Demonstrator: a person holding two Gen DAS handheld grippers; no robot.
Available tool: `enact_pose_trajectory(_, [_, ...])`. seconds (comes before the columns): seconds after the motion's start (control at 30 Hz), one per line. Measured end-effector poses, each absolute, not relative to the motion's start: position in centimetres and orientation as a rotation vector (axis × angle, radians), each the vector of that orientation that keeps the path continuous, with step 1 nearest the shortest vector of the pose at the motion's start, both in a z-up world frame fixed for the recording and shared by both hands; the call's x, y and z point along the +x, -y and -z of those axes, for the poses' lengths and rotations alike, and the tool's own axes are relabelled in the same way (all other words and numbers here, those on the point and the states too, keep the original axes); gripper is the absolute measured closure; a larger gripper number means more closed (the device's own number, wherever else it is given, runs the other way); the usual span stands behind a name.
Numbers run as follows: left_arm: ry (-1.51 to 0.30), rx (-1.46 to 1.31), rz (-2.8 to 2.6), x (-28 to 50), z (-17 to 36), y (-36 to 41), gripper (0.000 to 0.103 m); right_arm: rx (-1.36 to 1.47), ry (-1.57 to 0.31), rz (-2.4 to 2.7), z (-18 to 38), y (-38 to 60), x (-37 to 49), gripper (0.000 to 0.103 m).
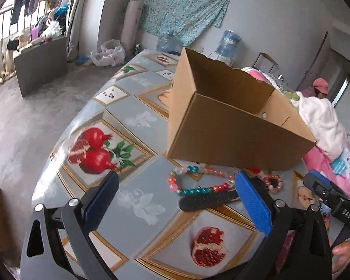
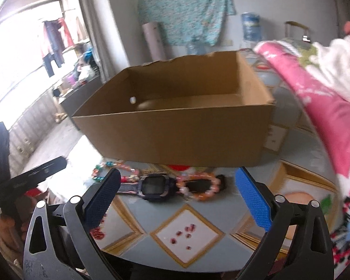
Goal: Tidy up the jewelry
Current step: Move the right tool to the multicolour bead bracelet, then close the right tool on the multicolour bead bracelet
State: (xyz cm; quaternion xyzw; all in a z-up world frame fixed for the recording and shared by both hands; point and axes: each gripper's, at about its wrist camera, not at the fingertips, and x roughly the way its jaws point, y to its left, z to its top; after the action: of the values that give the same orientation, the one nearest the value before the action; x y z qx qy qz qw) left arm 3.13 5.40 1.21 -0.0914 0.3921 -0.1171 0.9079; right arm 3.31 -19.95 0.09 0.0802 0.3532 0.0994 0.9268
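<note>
Btwn right gripper (image 2: 177,184) fingers: watch (image 2: 154,186)

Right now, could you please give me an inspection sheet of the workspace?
Surface: table under a fruit-print cloth.
Job's things: open box, looks empty; in front of it a bead necklace, watch, bead bracelet.
Clutter: pink and white fabric beside the box.
Grippers: left gripper and right gripper open, holding nothing.
Cables: nothing seen.
Surroundings: water jugs, hanging clothes, a seated person.
</note>
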Motion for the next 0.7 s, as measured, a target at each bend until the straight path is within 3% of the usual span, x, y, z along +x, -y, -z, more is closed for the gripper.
enact_pose_trajectory(0.13, [-0.836, -0.13, 0.217, 4.3, -0.2, -5.1, 0.006, 0.139, -0.774, -0.298, 0.5, 17.5, 5.4, 0.03])
enact_pose_trajectory(0.2, [-0.84, -0.11, 0.217, 4.8, 0.3, -4.9, 0.007, 0.123, -0.805, -0.328, 1.1, 16.3, 6.3, 0.044])
enact_pose_trajectory(0.3, [-0.832, -0.057, 0.203, 5.3, 1.0, -4.3, 0.016, 0.114, -0.865, -0.367, 2.1, 14.9, 8.3, 0.064])
enact_pose_trajectory(0.37, [-0.838, -0.037, 0.21, 5.7, 1.4, -4.3, 0.027, 0.091, -0.896, -0.386, 2.7, 14.0, 9.5, 0.072])
enact_pose_trajectory(0.7, [-0.95, -0.021, 0.3, 8.3, 4.1, -3.4, 0.065, 0.036, -0.954, -0.385, 4.5, 12.9, 11.5, 0.082])
